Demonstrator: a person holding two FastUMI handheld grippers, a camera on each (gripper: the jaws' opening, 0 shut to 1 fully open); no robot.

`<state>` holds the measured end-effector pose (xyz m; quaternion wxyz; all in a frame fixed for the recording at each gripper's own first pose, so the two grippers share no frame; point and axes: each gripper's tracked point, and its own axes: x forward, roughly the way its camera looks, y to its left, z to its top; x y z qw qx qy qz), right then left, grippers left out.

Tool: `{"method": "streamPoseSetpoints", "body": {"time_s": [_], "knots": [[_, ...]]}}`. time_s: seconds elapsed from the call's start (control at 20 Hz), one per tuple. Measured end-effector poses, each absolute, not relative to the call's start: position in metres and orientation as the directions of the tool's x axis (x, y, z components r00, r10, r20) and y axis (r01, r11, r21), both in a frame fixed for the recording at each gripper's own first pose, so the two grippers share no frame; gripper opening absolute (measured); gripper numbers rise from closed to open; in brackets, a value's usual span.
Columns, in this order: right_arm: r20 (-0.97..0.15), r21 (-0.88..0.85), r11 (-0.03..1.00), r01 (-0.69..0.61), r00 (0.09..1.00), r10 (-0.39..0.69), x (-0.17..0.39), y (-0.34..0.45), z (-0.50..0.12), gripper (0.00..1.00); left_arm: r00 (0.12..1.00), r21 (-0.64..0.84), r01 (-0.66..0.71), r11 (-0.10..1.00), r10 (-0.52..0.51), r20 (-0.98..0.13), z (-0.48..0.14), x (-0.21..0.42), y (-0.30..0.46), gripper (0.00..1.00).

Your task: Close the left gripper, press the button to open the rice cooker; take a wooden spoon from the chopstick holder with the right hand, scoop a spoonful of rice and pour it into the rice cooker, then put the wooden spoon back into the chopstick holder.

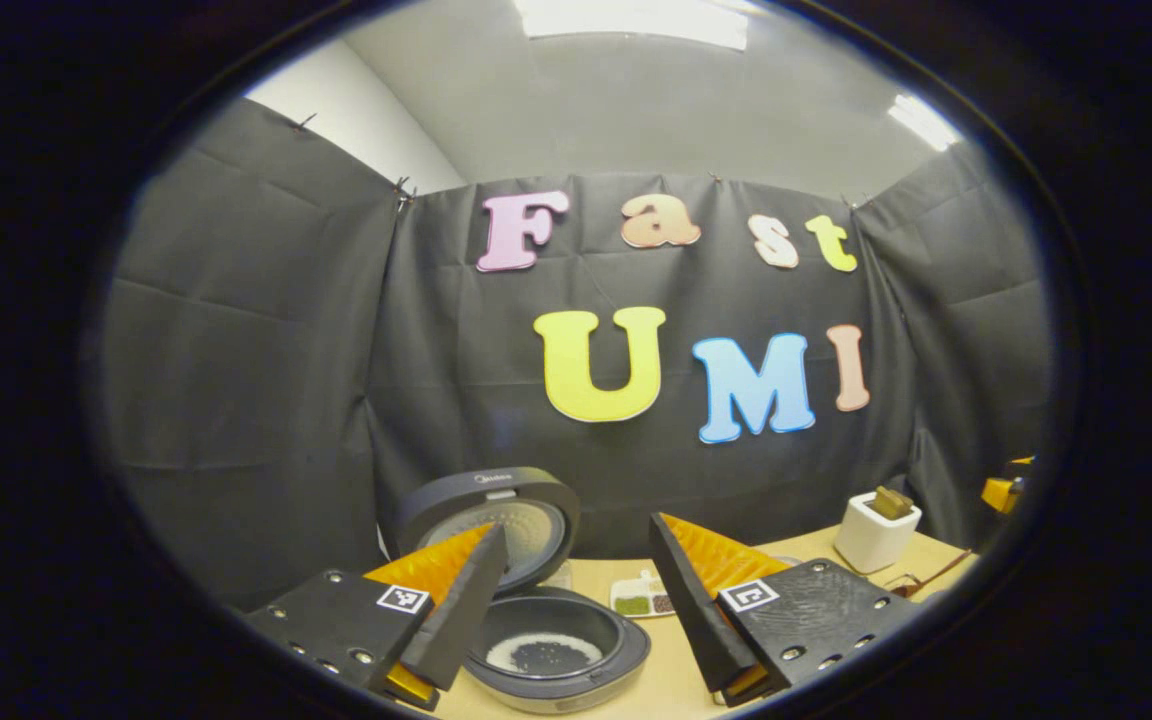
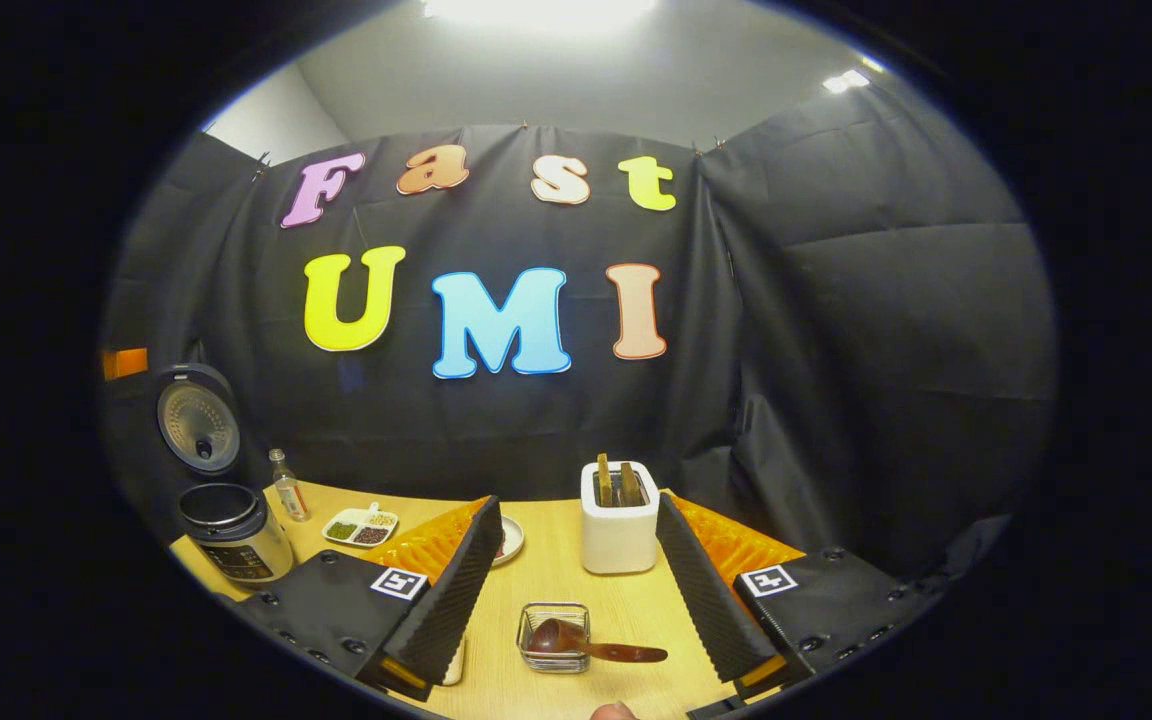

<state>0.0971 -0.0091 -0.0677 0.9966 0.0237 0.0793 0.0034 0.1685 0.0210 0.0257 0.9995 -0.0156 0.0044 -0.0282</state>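
Here the wooden spoon (image 2: 591,643) rests across the glass dish (image 2: 554,637), both tools open.

A staged recording booth: black cloth wall (image 2: 836,330) behind a wooden table (image 2: 556,570) (rice cooker (image 1: 556,650), chopstick holder (image 2: 619,530)).

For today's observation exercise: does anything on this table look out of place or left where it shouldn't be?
Yes: the wooden spoon lies with its bowl in the small glass dish, not standing in the white chopstick holder. The rice cooker stands open.
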Motion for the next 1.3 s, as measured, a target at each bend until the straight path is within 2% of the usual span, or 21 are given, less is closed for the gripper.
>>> {"method": "streamPoseSetpoints", "body": {"time_s": [0.35, 0.7, 0.75, 0.8, 0.85, 0.9, 0.95, 1.0, 1.05, 1.1, 1.3], "knots": [[-0.146, 0.033, 0.999, 0.029, 0.989, -0.024, 0.094, 0.004, -0.063, 0.98, 1.0, -0.058, -0.012, 0.998, 0.013, 0.006, 0.05, 0.245, 0.068, 0.89], [-0.183, 0.036, 0.997, 0.071, 0.981, -0.063, 0.098, 0.023, -0.079, 0.98, 0.997, -0.026, -0.046, 0.999, 0.044, -0.06, 0.037, 0.332, 0.098, 0.89], [-0.185, 0.03, 0.997, 0.077, 0.98, -0.07, 0.099, 0.025, -0.08, 0.92, 0.997, -0.02, -0.044, 0.999, 0.042, -0.062, 0.035, 0.343, 0.098, 0.89], [-0.188, 0.023, 0.997, 0.079, 0.979, -0.073, 0.099, 0.028, -0.081, 0.92, 0.997, -0.011, -0.044, 0.999, 0.043, -0.065, 0.033, 0.353, 0.099, 0.89], [-0.19, 0.018, 0.997, 0.081, 0.979, -0.076, 0.099, 0.03, -0.083, 0.98, 0.997, -0.007, -0.047, 0.999, 0.046, -0.068, 0.031, 0.364, 0.101, 0.89], [-0.193, 0.015, 0.997, 0.081, 0.978, -0.077, 0.099, 0.032, -0.083, 0.98, 0.996, -0.008, -0.046, 0.999, 0.046, -0.073, 0.027, 0.373, 0.102, 0.89], [-0.195, 0.014, 0.997, 0.082, 0.978, -0.077, 0.101, 0.034, -0.084, 0.98, 0.995, -0.003, -0.054, 0.999, 0.053, -0.082, 0.022, 0.382, 0.103, 0.89], [-0.199, 0.014, 0.996, 0.083, 0.977, -0.078, 0.102, 0.036, -0.085, 0.92, 0.993, 0.008, -0.065, 0.998, 0.066, -0.098, 0.013, 0.389, 0.108, 0.89], [-0.204, 0.015, 0.997, 0.078, 0.976, -0.074, 0.103, 0.038, -0.086, 0.92, 0.99, 0.017, -0.077, 0.997, 0.078, -0.118, 0.004, 0.395, 0.111, 0.89], [-0.205, 0.013, 0.997, 0.074, 0.976, -0.07, 0.104, 0.04, -0.085, 0.98, 0.987, 0.015, -0.079, 0.997, 0.08, -0.14, -0.006, 0.4, 0.111, 0.89], [-0.199, 0.001, 0.999, 0.052, 0.979, -0.051, 0.105, 0.043, -0.081, 0.98, 0.983, -0.033, -0.095, 0.995, 0.089, -0.159, -0.019, 0.4, 0.109, 0.92]]}}
